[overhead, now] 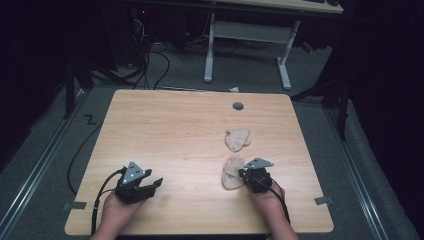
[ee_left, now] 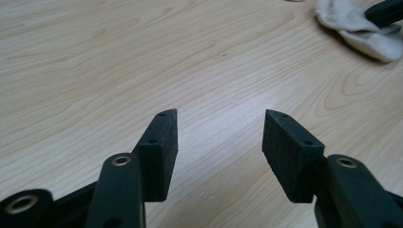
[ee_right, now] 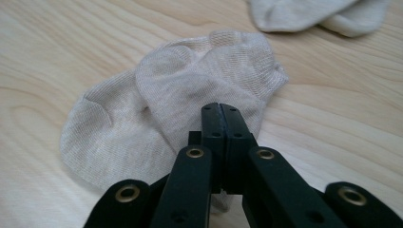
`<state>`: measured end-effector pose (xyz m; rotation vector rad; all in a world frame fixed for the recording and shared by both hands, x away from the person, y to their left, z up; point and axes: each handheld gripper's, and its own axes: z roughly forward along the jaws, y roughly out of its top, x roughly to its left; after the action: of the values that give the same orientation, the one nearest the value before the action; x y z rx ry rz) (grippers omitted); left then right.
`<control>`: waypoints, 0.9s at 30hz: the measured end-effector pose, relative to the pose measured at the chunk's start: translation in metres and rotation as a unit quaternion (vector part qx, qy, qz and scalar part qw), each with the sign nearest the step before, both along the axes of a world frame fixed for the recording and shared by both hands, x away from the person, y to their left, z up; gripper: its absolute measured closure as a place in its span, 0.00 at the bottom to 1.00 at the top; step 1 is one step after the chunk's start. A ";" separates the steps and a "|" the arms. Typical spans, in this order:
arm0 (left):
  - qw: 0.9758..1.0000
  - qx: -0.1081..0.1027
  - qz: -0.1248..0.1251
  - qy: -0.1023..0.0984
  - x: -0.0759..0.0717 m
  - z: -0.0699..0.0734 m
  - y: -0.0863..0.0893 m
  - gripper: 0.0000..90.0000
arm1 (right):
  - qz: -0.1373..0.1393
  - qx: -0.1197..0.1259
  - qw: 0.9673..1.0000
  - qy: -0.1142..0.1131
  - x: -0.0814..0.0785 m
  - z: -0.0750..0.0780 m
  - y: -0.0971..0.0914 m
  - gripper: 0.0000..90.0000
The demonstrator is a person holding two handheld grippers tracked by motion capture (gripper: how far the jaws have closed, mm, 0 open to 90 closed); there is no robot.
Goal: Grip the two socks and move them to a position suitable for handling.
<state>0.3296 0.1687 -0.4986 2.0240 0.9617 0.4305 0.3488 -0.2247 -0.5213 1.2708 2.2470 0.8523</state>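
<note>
Two beige socks lie on the right half of the wooden table (overhead: 165, 125). The nearer sock (overhead: 232, 172) (ee_right: 190, 80) is folded over itself, and the farther sock (overhead: 237, 140) (ee_right: 313, 14) lies just beyond it. My right gripper (overhead: 244, 173) (ee_right: 222, 108) is shut, its jaws pressed together over the nearer sock's right edge, with no cloth visible between them. My left gripper (overhead: 152, 185) (ee_left: 219, 128) is open above bare wood at the front left, nothing between its jaws. In the left gripper view the nearer sock (ee_left: 361, 28) sits at the far upper right.
A round grey cable hole (overhead: 238, 106) is set near the table's far edge. Beyond the table stands a white desk frame (overhead: 247, 35), with cables (overhead: 155, 65) on the floor. The table's left and middle are bare wood.
</note>
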 end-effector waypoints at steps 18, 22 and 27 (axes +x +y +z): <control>0.997 0.003 -0.073 0.000 -0.015 -0.001 -0.057 0.74 | 0.061 0.016 0.997 -0.035 -0.026 0.016 0.051 1.00; 0.995 0.000 -0.098 0.003 -0.020 0.001 -0.072 0.85 | 0.042 0.011 0.999 -0.020 -0.024 0.010 0.035 1.00; 0.993 -0.006 -0.117 0.013 -0.018 -0.002 -0.093 0.87 | 0.055 -0.004 0.998 0.000 -0.023 -0.002 0.043 1.00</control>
<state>0.3111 0.0761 -0.5007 2.1062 0.7293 0.2712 0.3261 -0.1815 -0.5235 1.1530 2.3364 0.8810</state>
